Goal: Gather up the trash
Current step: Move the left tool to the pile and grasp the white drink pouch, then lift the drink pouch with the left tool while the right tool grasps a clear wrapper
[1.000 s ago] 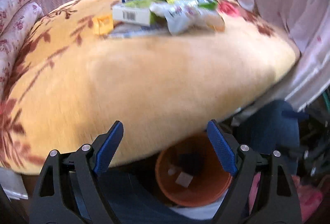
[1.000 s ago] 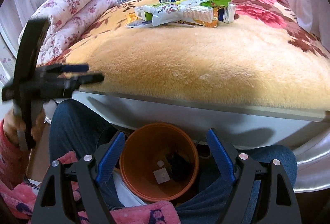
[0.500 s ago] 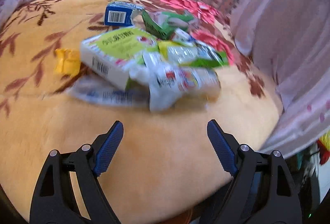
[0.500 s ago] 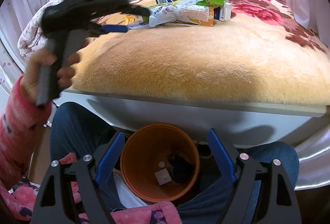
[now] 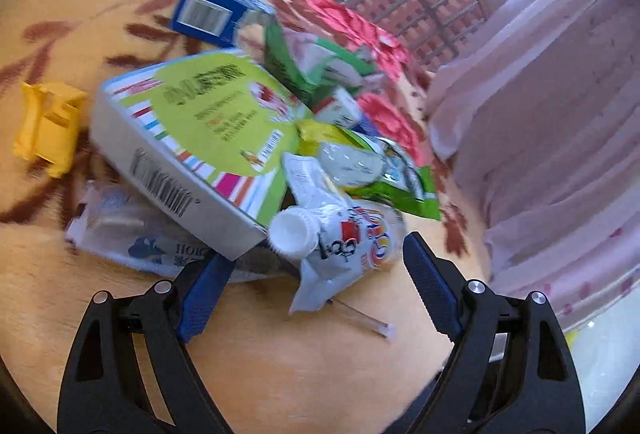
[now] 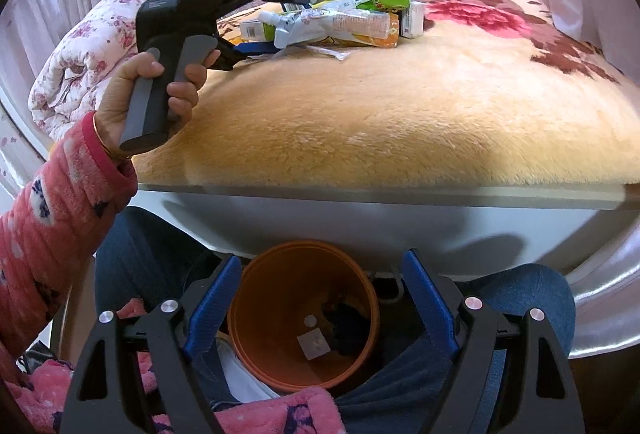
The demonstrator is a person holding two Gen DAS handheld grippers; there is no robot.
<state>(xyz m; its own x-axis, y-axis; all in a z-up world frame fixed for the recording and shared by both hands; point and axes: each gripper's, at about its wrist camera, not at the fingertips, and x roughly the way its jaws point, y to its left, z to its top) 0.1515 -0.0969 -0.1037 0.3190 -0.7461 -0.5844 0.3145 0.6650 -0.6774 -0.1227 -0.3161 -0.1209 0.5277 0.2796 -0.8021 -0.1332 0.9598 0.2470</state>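
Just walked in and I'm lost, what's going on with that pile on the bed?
A person is clearing trash off a bed blanket. The left gripper, jaws open, has reached the trash pile, nearest a white squeeze pouch, gripping nothing yet. The right gripper hangs open over an orange bin between the person's knees.

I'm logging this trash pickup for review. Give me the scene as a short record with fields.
surface: plush orange floral blanket on a bed
trash pile: green-and-white carton, blue box, white spouted pouch, green wrappers, yellow scrap
bin: orange bucket between the person's knees, below the bed edge
left hand-held gripper: open, at the near edge of the pile, around the pouch's end
right hand-held gripper: open, over the bucket, holding nothing
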